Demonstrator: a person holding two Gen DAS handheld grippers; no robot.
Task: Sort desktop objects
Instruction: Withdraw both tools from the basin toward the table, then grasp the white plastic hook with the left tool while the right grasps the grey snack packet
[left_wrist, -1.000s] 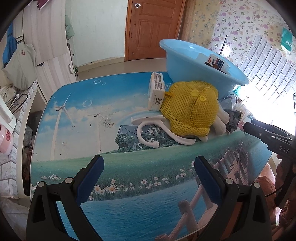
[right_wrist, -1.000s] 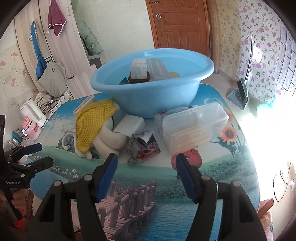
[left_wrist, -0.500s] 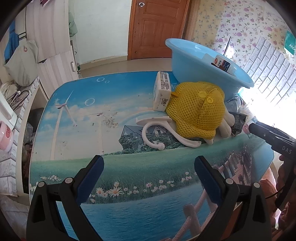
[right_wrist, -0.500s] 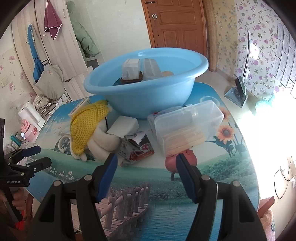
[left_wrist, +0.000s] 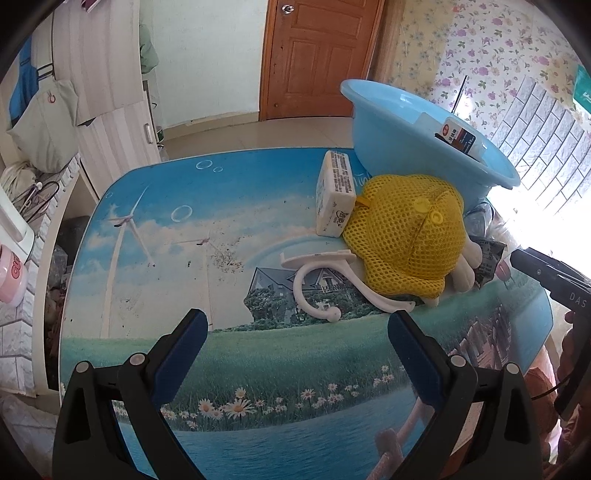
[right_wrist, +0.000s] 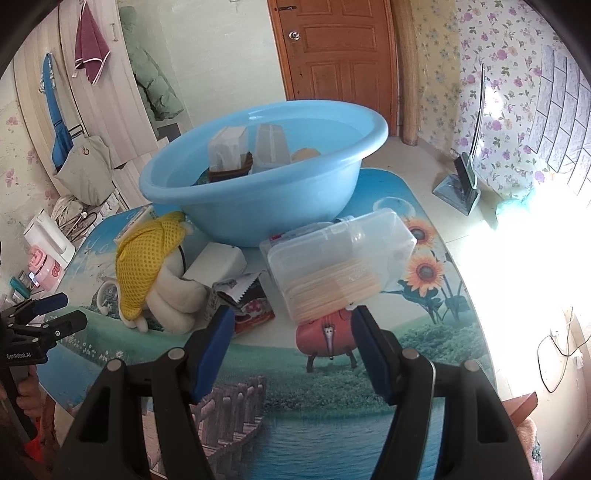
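Desktop clutter is partly sorted: a round blue plastic basin (right_wrist: 258, 192) beyond the right gripper (right_wrist: 291, 350) fingers already holds boxes. Left out: a clear lidded plastic box (right_wrist: 340, 258) just ahead, and a yellow mesh cap (left_wrist: 410, 236) beyond the left gripper (left_wrist: 295, 354). Both fingers stand apart, empty.

basin (right_wrist: 258, 206): smooth, glossy blue plastic
lidded box (right_wrist: 340, 258): clear, shiny plastic, pale wooden sticks showing through
hat (left_wrist: 410, 236): yellow open-mesh cloth, matt
hook (left_wrist: 325, 288): smooth cream plastic
table (left_wrist: 221, 369): glossy printed landscape, gritty specks near the middle
door (right_wrist: 340, 51): varnished brown wood
gripper pads (right_wrist: 214, 350): matt blue on black plastic
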